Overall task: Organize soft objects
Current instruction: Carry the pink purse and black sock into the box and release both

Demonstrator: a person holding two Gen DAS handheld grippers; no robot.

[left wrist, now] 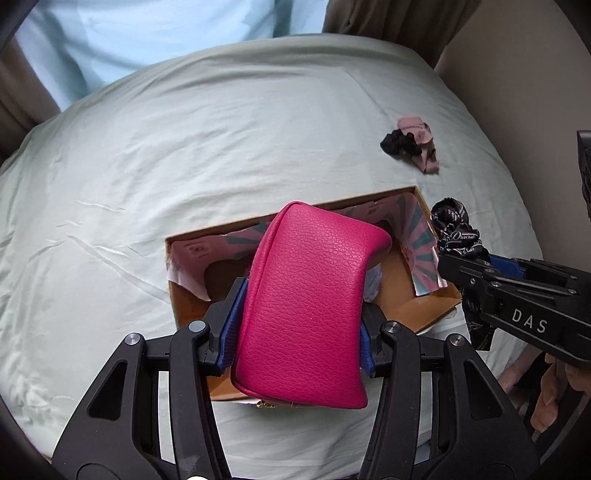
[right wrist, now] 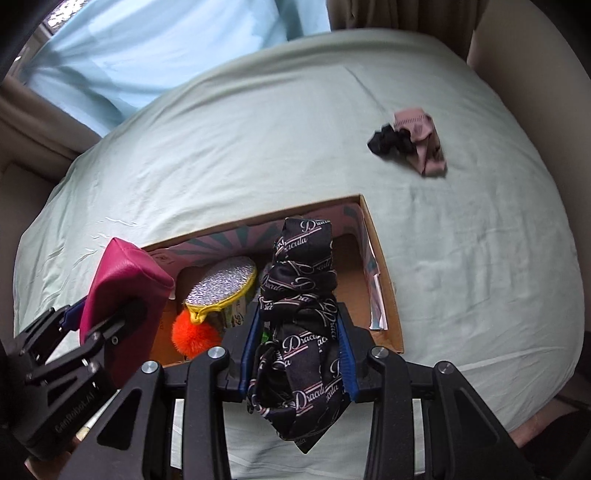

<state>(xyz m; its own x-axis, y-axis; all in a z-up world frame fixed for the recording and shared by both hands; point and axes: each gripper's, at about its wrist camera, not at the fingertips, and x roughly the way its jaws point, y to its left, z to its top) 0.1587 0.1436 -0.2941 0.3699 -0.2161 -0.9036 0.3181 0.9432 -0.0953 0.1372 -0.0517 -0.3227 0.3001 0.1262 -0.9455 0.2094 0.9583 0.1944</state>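
Your left gripper [left wrist: 299,306] is clamped on a pink pouch [left wrist: 306,295] — the blue pads [left wrist: 231,317] press into both of its sides, so the jaws stand only as far apart as the pouch is thick. The pouch hangs above the cardboard box [left wrist: 402,295], which sits open on the pale green bedsheet [left wrist: 184,147]. Your right gripper [right wrist: 297,350] is closed on a bunched black cloth [right wrist: 301,314] printed with white script lettering; its blue pads squeeze the cloth from either side, and the loose end of the cloth droops below the jaws toward you. That cloth is held over the right half of the box. Inside the box you have a silver glitter purse [right wrist: 221,284] with a yellow edge, and an orange pompom [right wrist: 195,332] lying just beside it at the near end; the inner walls of the box carry a pink and teal striped lining [right wrist: 229,240]. Well apart from the box, farther out on the sheet and to the right, lies a small heap of pink cloth [right wrist: 421,144] touching a crumpled black piece [right wrist: 388,142] — neither gripper is near it. Curtains [left wrist: 369,14] hang beyond the far edge of the bed.
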